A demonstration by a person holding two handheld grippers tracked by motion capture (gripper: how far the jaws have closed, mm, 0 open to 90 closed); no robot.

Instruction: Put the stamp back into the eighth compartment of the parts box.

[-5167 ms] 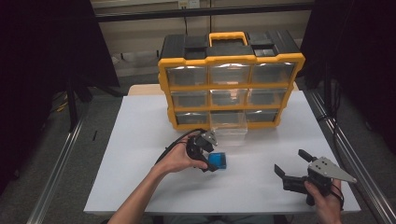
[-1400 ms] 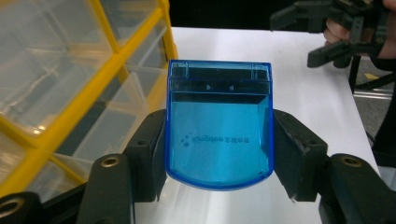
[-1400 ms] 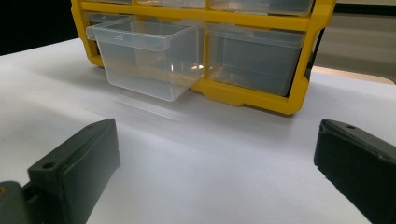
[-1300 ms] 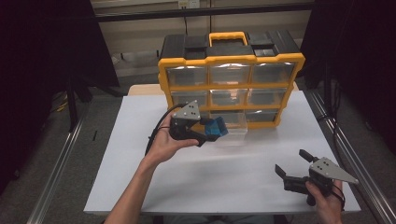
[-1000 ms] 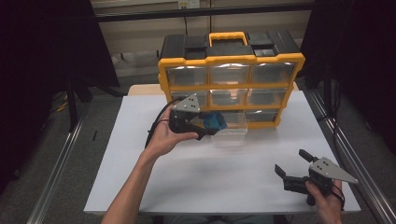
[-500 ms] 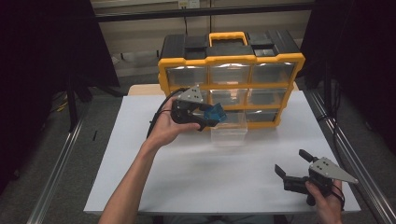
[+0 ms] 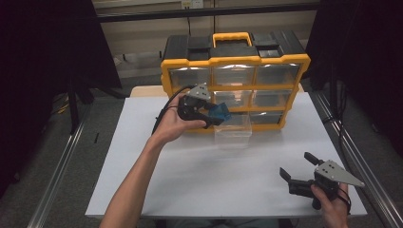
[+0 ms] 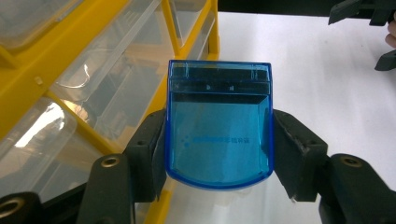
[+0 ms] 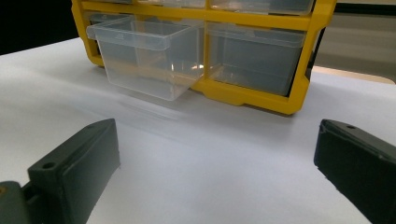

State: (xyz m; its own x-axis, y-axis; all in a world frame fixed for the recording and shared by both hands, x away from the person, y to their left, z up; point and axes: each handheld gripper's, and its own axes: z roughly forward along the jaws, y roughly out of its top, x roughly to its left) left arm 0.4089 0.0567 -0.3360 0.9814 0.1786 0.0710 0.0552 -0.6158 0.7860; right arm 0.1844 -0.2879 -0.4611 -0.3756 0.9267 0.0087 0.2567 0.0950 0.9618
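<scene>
My left gripper (image 7: 214,115) is shut on a flat blue translucent box (image 8: 219,123), its pads pressing both sides; the blue box (image 7: 219,112) hangs in the air beside the yellow drawer cabinet (image 7: 235,61), just above the pulled-out clear bottom-middle drawer (image 7: 233,128). That clear drawer (image 9: 145,53) looks empty in the right gripper view. Near the table's front right edge, my right gripper (image 7: 298,170) rests open with nothing between its jaws.
The cabinet has three rows of clear drawers and a black top with a yellow handle (image 7: 232,37). It stands at the far side of the white table (image 7: 157,185). Metal rails run along both sides of the table.
My left hand has carried the blue box up and toward the cabinet, from over the table's middle to above the open drawer. The right gripper has stayed put.
</scene>
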